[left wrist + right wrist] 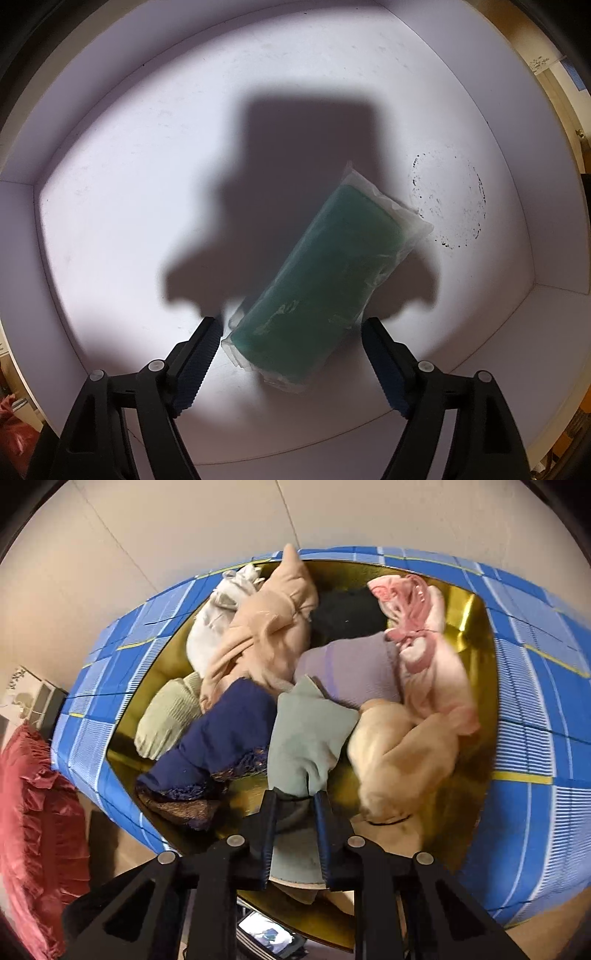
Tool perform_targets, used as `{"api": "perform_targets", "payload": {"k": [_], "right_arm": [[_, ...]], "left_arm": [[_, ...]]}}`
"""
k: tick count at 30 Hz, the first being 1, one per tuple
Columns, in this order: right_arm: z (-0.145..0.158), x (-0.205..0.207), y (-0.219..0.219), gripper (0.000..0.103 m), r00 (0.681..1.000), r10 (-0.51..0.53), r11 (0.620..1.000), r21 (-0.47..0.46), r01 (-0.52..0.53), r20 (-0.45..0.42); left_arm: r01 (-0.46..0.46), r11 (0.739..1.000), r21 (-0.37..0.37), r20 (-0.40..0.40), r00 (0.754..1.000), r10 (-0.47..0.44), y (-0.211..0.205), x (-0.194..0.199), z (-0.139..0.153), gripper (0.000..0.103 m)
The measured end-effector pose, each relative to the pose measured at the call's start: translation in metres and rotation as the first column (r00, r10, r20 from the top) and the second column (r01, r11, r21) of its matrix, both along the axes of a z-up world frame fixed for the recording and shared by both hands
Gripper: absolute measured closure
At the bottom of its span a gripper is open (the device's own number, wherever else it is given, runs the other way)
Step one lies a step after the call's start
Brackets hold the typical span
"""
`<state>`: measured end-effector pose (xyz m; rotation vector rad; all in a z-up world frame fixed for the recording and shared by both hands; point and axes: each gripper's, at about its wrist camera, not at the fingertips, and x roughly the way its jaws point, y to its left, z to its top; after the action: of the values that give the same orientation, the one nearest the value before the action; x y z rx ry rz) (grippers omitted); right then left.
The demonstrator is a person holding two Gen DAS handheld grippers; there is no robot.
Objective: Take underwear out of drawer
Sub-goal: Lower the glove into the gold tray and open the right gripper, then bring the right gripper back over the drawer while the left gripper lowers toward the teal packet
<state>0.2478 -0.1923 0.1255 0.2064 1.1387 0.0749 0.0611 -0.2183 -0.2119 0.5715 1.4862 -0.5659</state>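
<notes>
The left gripper (291,325) is wide open above a white drawer (110,229). A green thing in a clear plastic bag (325,280) lies tilted on the drawer floor, low in the middle of the frame, between the two black fingers (199,354). A big dark shadow (295,166) falls across it. A ring of black specks (450,199) sits on the right.

No legible text anywhere (faint packet print unreadable)

A red ruffled cushion (33,823) lies beside a beige wall (184,520).
</notes>
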Motion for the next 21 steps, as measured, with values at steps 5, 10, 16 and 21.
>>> {"api": "perform_targets", "payload": {"k": [5, 10, 16, 21], "right_arm": [[0.004, -0.006, -0.009, 0.082, 1.000, -0.005, 1.000, -0.002, 0.005, 0.013], [0.001, -0.004, -0.011, 0.080, 1.000, -0.002, 1.000, 0.012, 0.002, 0.009], [-0.011, 0.012, 0.009, 0.076, 0.996, 0.079, 0.996, 0.036, -0.078, -0.029], [0.015, -0.012, -0.019, 0.072, 0.998, 0.000, 0.999, 0.052, -0.003, 0.062]], "left_arm": [[-0.007, 1.000, 0.002, -0.002, 1.000, 0.007, -0.002, 0.002, 0.000, 0.019], [-0.019, 1.000, 0.001, -0.003, 1.000, 0.019, -0.005, 0.000, -0.003, 0.017], [-0.063, 0.998, 0.009, -0.021, 0.998, 0.063, -0.002, 0.002, -0.010, 0.012], [-0.066, 0.998, 0.010, -0.023, 0.998, 0.067, -0.004, 0.001, -0.013, 0.011]]}}
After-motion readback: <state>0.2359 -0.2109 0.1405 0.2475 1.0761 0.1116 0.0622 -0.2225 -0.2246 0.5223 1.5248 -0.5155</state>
